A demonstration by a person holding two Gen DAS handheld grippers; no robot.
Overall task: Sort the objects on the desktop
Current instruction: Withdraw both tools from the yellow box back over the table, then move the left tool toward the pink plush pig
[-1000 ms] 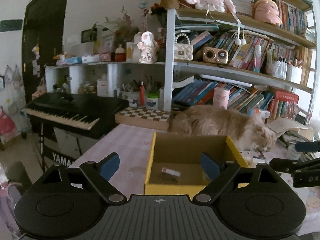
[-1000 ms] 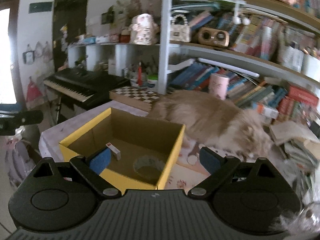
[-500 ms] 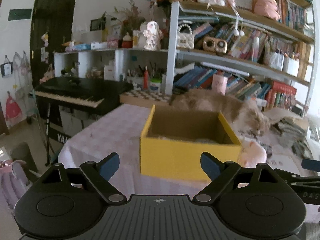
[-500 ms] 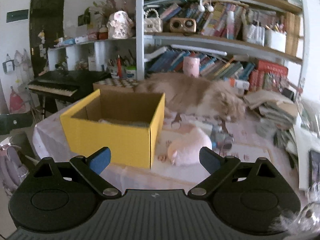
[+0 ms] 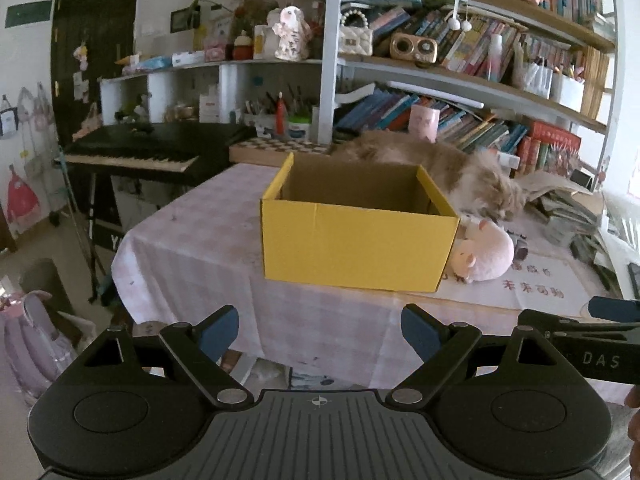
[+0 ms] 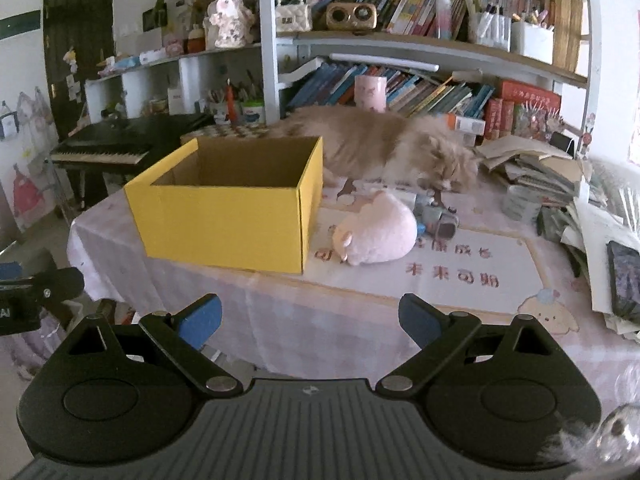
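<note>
An open yellow cardboard box (image 5: 356,246) (image 6: 224,224) stands on the table with the pink checked cloth (image 5: 192,264) (image 6: 320,320). A pink plush toy (image 5: 486,254) (image 6: 378,234) lies against the box's right side. Small grey and blue items (image 6: 438,220) sit just behind the plush. My left gripper (image 5: 318,332) hangs open and empty in front of the table's near edge, well short of the box. My right gripper (image 6: 310,320) is open and empty too, back from the plush. What the box holds is hidden from here.
A fluffy tan cat (image 5: 440,164) (image 6: 384,148) lies behind the box. Stacked papers and books (image 6: 532,172) and a dark phone (image 6: 624,276) crowd the table's right side. A black keyboard (image 5: 136,152) stands left; bookshelves (image 6: 420,40) fill the back. A printed mat (image 6: 432,268) lies under the plush.
Both grippers have pulled back and sunk from above the box to in front of the table's edge. The box's inside was visible before; now I see its outer walls.
</note>
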